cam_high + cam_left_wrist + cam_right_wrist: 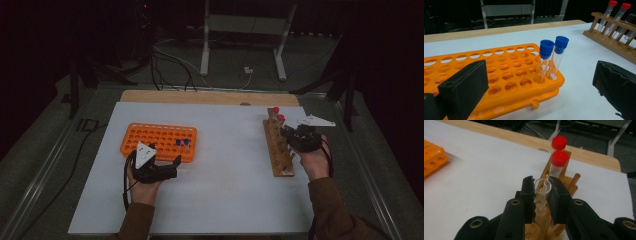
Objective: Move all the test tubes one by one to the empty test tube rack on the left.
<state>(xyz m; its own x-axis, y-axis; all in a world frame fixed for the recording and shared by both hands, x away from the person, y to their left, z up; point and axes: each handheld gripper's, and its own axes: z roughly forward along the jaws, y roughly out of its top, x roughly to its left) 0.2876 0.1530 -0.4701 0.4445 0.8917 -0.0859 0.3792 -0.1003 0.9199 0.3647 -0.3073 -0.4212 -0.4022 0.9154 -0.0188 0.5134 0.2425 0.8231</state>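
Note:
An orange tube rack (150, 137) (499, 75) lies left of centre on the white table and holds two blue-capped tubes (182, 144) (550, 58) near its right end. My left gripper (170, 162) (539, 92) rests open just in front of that rack, jaws wide apart with nothing between them. At the right, a wooden rack (278, 145) (564, 182) carries two red-capped tubes (278, 114) (559, 157). My right gripper (290, 134) (541, 192) is shut on an uncapped clear tube (542, 187) that stands in the wooden rack, just in front of the red-capped ones.
The white table sheet (220, 175) has a wooden strip (210, 96) along its far edge. Cables and a metal stand (242, 40) are on the floor beyond. Bare table lies between the two racks.

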